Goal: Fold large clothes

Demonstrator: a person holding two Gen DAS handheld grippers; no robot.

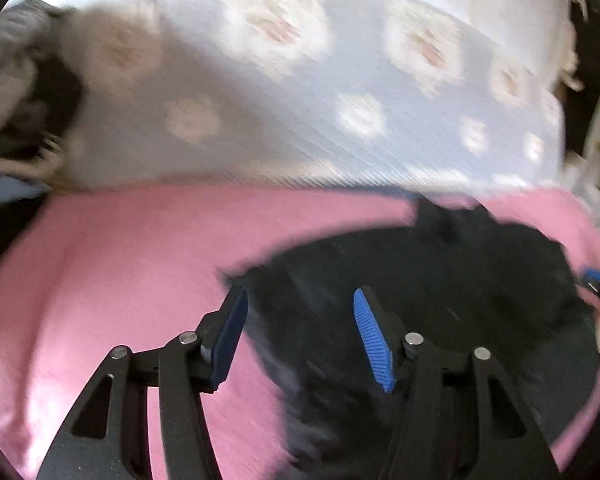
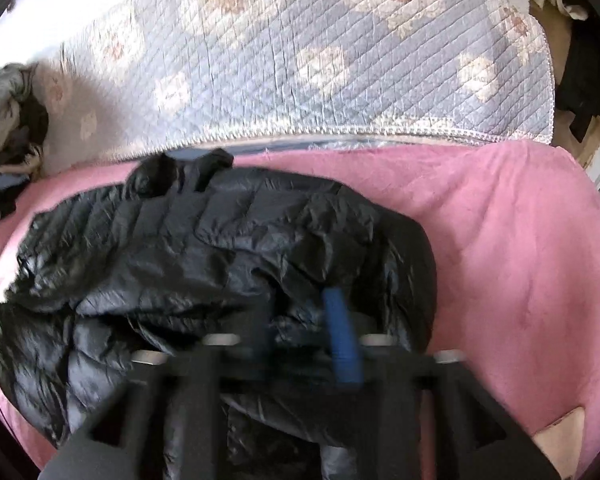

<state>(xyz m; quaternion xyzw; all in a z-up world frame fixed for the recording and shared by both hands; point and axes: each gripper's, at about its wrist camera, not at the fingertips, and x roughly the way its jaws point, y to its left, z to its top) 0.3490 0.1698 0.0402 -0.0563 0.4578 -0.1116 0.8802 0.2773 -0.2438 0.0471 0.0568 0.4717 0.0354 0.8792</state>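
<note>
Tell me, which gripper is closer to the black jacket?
Right. The right gripper sits right over the jacket, fabric between its fingers. The left gripper hovers open at the jacket's edge, partly over the pink blanket.

Black quilted puffer jacket (image 2: 204, 264) lies rumpled on pink blanket (image 2: 500, 240)

Left gripper (image 1: 300, 336) jaws apart; right gripper (image 2: 304, 336) jaws blurred.

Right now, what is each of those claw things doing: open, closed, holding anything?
Left gripper: open, empty, above the black jacket.
Right gripper: blurred, jaws apart over the jacket; a grip cannot be told.
</note>
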